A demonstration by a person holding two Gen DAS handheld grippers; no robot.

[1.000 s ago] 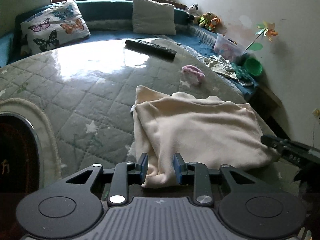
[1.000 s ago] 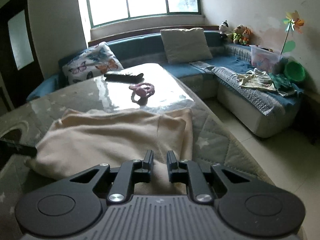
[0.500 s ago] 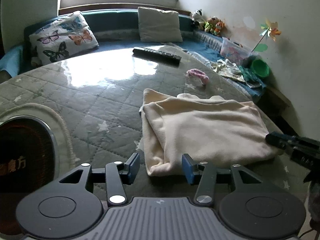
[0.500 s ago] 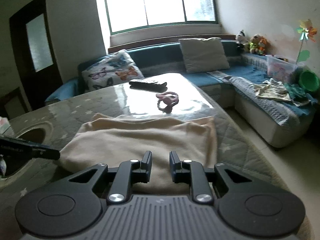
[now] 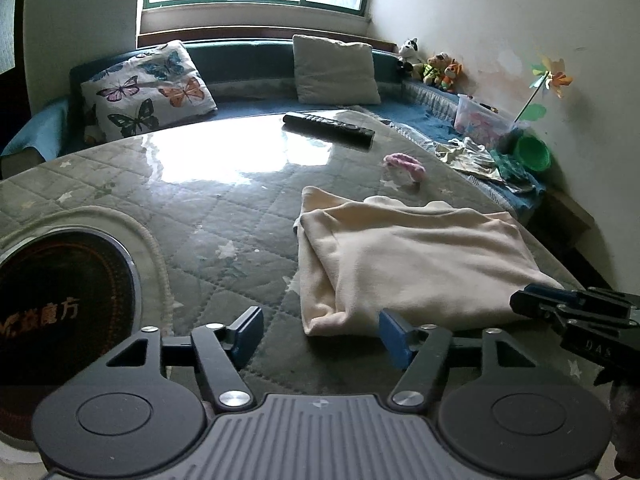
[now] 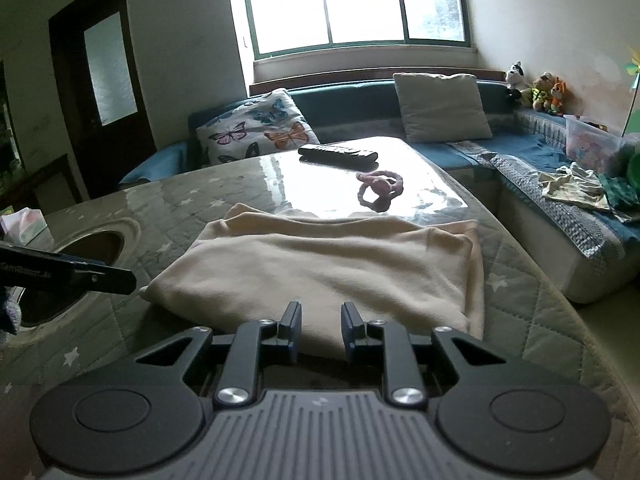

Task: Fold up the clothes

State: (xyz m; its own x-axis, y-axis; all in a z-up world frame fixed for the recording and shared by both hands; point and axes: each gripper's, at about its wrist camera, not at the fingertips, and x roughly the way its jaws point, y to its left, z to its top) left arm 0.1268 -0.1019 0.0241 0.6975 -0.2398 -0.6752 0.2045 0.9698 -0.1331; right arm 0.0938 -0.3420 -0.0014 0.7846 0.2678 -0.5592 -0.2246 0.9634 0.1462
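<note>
Folded cream garment (image 5: 416,264) lying flat on the quilted tabletop (image 5: 192,208), centre-right of frame; left tongs (image 5: 320,334) at lower centre, spreading wide, nothing between them, garment corner just beyond; right tongs (image 6: 320,330) parting slightly, empty, at the garment's near edge; clear plastic bin (image 5: 478,124) at upper right, holding pink and mixed items, too small to tell.

Bright window (image 6: 356,4), blue sofa (image 6: 532,148), dark door (image 6: 104,92).
</note>
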